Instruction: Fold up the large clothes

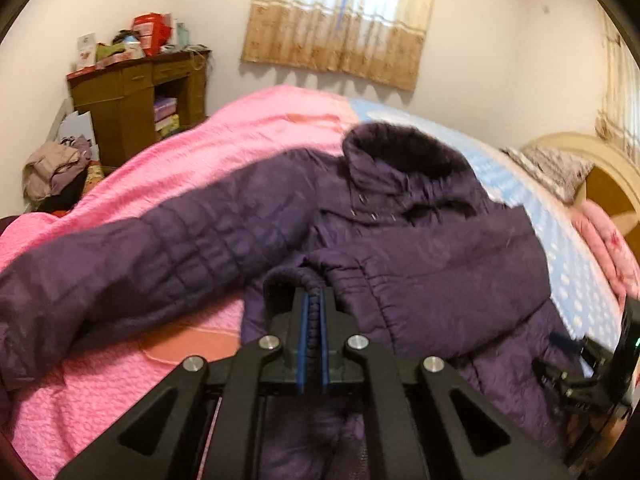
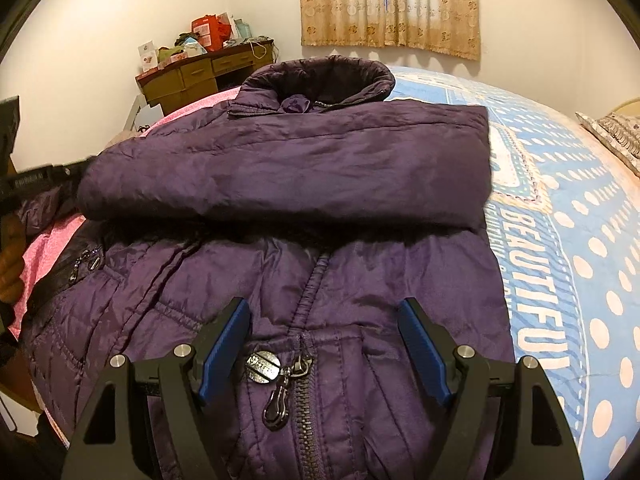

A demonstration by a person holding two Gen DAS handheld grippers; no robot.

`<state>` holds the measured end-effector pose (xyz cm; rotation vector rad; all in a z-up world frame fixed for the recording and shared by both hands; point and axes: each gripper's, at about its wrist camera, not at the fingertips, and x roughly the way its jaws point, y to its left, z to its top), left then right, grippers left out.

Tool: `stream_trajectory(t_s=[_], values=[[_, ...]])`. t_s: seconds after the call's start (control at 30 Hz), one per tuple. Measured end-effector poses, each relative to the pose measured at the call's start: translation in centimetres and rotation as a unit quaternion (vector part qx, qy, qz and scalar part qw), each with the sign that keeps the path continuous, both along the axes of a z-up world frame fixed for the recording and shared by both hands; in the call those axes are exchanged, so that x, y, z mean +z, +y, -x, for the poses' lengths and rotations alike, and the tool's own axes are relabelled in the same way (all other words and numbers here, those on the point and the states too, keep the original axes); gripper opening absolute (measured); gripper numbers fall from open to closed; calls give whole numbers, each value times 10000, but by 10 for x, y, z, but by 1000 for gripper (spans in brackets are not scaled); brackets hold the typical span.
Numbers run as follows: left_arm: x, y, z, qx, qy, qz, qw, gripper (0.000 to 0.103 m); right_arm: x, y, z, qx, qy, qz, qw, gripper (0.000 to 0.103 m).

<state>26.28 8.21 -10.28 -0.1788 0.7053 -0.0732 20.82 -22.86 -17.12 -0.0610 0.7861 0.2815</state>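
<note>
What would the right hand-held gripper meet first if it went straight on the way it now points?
Probably the front of the purple jacket, near its zip. The right hand-held gripper stands open just above it, pointing downward; the exact gap is unclear.

Both wrist views look down, close, sharing the jacket [image 1: 420, 248] – bed [image 2: 560, 200] beyond.

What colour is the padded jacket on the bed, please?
Dark purple jacket; the right wrist view shows it best.
</note>
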Motion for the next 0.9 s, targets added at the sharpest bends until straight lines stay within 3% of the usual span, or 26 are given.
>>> stream_trajectory(t_s=[0.33, 0.47, 0.5, 0.53, 0.6, 0.7, 0.83, 0.9], values=[[-32, 3, 2, 38, 392, -353, 9986, 8, -3, 1, -1, 0, 104, -16, 9999, 77], [-15, 2, 8, 95, 275, -714, 9970, 19, 20, -13, 0, 49, 309, -440, 9985, 77], [-6, 2, 12, 137, 123, -834, 9963, 31, 28, -19, 1, -11, 235, -535, 9983, 77], [0, 3, 14, 180, -9, -918, 9956, 52, 42, -28, 0, -116, 95, -635, 9979, 77], [16, 1, 18, 331, -380, -1093, 9927, 76, 61, -39, -10, -326, -34, -565, 9979, 77], [27, -12, 6, 240, -561, -1093, 9921, 78, 77, -48, -39, -694, -191, -359, 9968, 77], [16, -43, -21, 53, -433, -1287, 9907, 78, 75, -46, -87, -917, -187, -446, 9946, 77], [0, -53, -39, 41, -167, -1409, 9899, 78, 68, -35, -106, -876, -112, -407, 9953, 77]])
